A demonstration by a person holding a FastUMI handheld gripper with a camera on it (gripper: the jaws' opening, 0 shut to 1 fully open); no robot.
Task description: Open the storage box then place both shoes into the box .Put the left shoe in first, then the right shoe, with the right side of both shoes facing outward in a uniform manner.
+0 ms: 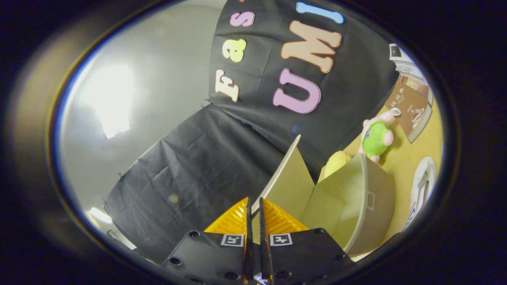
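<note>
Right, my gripper (253,208) is nearly closed, pinching the raised lid flap (283,178) of the pale cardboard storage box (356,206); I'd swing it fully back, gently, without tipping the box.

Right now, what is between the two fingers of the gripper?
In the gripper view, the gripper is pinched on the raised beige lid of the beige cardboard storage box; the lid's edge runs into the narrow slot between its fingers.
</note>
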